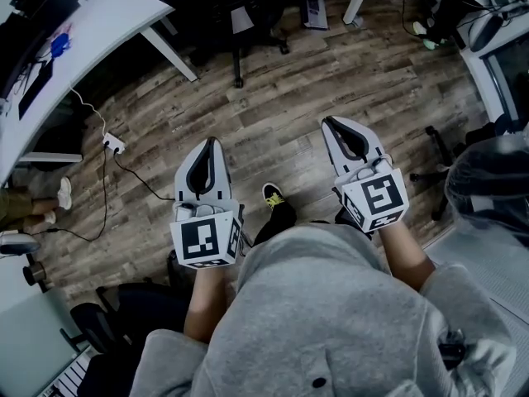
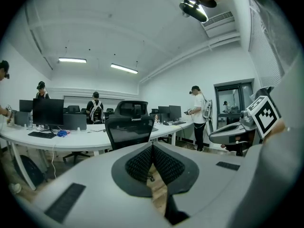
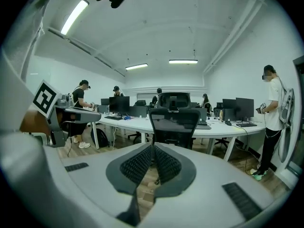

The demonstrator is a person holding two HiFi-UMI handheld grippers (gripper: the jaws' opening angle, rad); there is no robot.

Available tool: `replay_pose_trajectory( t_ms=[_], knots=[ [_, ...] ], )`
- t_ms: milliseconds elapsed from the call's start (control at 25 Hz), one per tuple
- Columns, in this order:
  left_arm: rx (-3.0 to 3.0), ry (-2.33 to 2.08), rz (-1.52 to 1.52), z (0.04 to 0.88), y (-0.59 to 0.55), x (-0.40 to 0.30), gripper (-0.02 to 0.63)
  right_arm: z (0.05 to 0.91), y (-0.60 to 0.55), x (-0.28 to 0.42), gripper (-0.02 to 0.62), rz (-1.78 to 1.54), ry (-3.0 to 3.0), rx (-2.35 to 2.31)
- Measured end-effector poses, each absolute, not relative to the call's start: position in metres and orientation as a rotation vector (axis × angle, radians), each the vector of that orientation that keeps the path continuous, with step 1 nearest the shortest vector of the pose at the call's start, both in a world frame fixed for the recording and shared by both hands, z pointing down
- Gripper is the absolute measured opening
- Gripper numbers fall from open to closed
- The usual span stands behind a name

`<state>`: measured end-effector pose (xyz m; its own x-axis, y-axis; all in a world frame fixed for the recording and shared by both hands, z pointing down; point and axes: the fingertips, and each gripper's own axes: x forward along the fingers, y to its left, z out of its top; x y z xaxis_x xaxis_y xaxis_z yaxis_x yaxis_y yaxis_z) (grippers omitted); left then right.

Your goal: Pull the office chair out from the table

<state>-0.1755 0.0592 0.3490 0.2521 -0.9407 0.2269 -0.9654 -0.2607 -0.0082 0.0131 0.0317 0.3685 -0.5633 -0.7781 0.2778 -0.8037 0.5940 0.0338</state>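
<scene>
A black mesh-backed office chair (image 1: pixel 240 7) stands tucked against the curved white table (image 1: pixel 107 15) at the far side of the wood floor. Both grippers point toward it from a distance, well short of touching it. My left gripper (image 1: pixel 212 141) is shut with nothing in it, and so is my right gripper (image 1: pixel 329 122). In the left gripper view the chair (image 2: pixel 129 129) rises just beyond the closed jaws (image 2: pixel 152 146), in front of the table (image 2: pixel 80 139). The right gripper view shows the chair (image 3: pixel 173 122) straight ahead past its closed jaws (image 3: pixel 153 146).
A white power strip (image 1: pixel 113 144) with a cable lies on the floor at the left. Another chair's base (image 1: pixel 442 151) stands at the right, and a dark chair (image 1: pixel 107 321) is at my lower left. People stand at desks, one (image 2: pixel 198 115) to the right, with monitors (image 2: pixel 47 112) on the table.
</scene>
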Motion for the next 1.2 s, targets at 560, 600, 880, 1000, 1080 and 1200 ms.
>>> replay_pose_trajectory(
  t_ms=[560, 600, 880, 1000, 1080, 1200],
  knots=[
    [2.379, -1.875, 0.203, 0.344, 0.034, -0.236, 0.012, 0.355, 0.003, -0.048, 0.037, -0.008, -2.572, 1.273],
    [2.376, -1.879, 0.192, 0.344, 0.034, -0.239, 0.012, 0.354, 0.003, -0.05, 0.037, -0.021, -2.569, 1.271],
    [2.397, -1.861, 0.148, 0.336, 0.032, -0.241, 0.012, 0.346, 0.003, -0.053, 0.037, -0.068, -2.553, 1.287],
    [2.402, -1.855, 0.128, 0.333, 0.034, -0.242, 0.012, 0.34, 0.004, -0.058, 0.037, -0.105, -2.551, 1.288],
    [2.405, -1.851, 0.126, 0.334, 0.034, -0.242, 0.012, 0.336, 0.005, -0.06, 0.037, -0.13, -2.551, 1.293],
    [2.413, -1.842, 0.123, 0.333, 0.033, -0.238, 0.012, 0.333, 0.005, -0.055, 0.037, -0.144, -2.54, 1.307]
  ],
)
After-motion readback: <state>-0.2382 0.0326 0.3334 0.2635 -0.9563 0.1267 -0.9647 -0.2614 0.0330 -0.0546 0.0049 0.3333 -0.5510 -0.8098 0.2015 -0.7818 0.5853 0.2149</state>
